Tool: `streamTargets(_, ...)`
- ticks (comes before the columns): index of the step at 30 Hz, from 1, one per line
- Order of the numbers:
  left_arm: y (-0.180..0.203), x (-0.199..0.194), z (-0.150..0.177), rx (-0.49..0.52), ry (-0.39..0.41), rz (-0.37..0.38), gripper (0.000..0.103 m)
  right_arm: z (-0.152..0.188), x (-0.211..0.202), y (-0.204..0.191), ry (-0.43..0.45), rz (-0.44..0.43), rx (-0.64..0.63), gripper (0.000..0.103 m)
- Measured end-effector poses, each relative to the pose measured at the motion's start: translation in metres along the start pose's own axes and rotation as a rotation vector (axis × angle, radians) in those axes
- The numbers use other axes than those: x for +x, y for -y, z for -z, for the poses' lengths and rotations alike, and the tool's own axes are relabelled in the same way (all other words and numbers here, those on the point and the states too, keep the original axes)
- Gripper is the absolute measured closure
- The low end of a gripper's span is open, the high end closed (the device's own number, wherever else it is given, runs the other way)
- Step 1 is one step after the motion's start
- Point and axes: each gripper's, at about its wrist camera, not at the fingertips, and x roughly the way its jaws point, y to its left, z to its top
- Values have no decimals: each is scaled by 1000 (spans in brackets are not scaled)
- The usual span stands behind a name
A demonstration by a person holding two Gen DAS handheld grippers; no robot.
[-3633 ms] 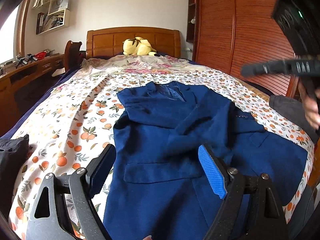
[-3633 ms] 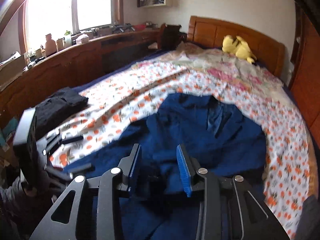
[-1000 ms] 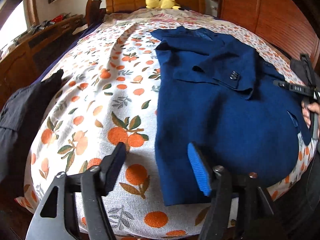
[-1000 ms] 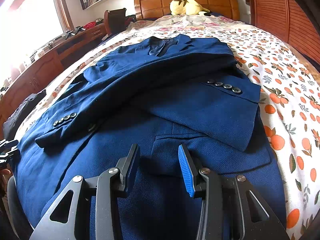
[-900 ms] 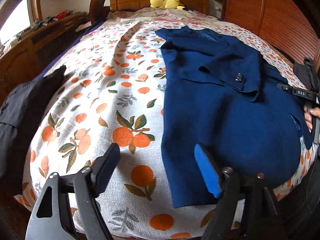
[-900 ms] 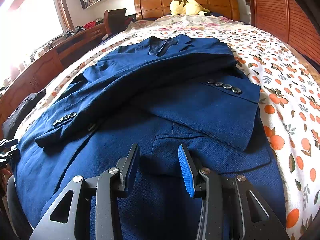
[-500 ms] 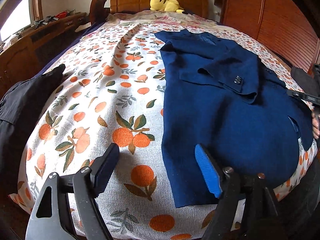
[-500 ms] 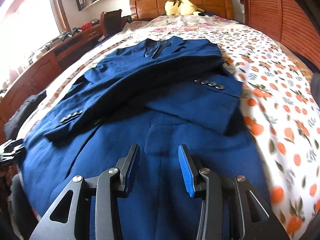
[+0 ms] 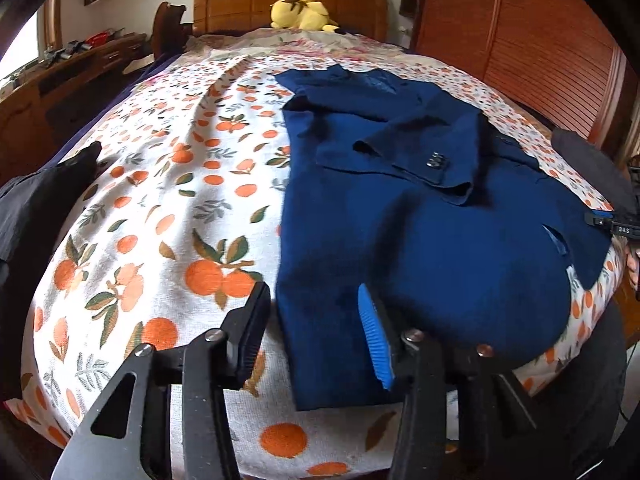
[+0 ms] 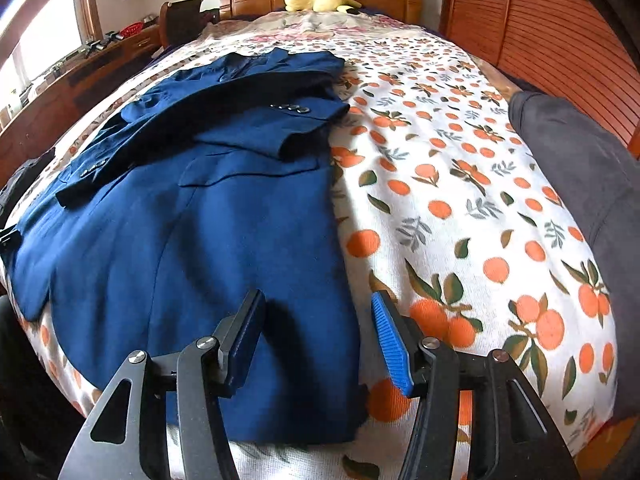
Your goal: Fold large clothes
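Observation:
A dark blue suit jacket (image 9: pixel 420 208) lies flat on the bed, collar toward the headboard, both sleeves folded across its front. In the right wrist view the jacket (image 10: pixel 192 216) fills the left half. My left gripper (image 9: pixel 314 332) is open and empty, astride the jacket's left hem corner. My right gripper (image 10: pixel 318 340) is open and empty, astride the jacket's right hem corner near the bed's foot. The right gripper's tip (image 9: pixel 612 224) also shows at the right edge of the left wrist view.
The bed carries an orange-print cover (image 9: pixel 160 208). A black garment (image 9: pixel 28 208) lies at its left edge and a grey one (image 10: pixel 580 168) at its right. A yellow plush toy (image 10: pixel 316 0) sits by the wooden headboard. A wooden wardrobe (image 10: pixel 552 28) stands right, a dresser (image 9: pixel 60 88) left.
My right gripper has moved right, from over the jacket's middle to its right hem corner, and its jaws have opened wider. My left gripper has shifted slightly right, onto the left hem corner.

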Motion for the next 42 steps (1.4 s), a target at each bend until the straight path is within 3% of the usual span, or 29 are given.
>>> streamTargets(12, -4, -3, 9, -28, 0, 10, 57, -1, 8, -19, -15, -73, -70, 45)
streamTargets(21, -4, -3, 11, -34, 5, 6, 57, 2, 7, -11, -9, -144, -36, 49)
streamTargets(26, -3, -9, 13, -41, 28, 22, 57, 3, 11, -14, -15, -136, -52, 56)
streamTargets(33, 4, -14, 17, -24, 20, 12, 58, 5, 15, -18, -9, -135, -51, 57)
streamTargets(38, 4, -15, 19, -25, 16, 2, 68, 7, 17, -22, -2, -123, -63, 57)
streamTargets(42, 5, -14, 20, -25, 5, 1, 69, 6, 19, -23, -5, -112, -67, 57)
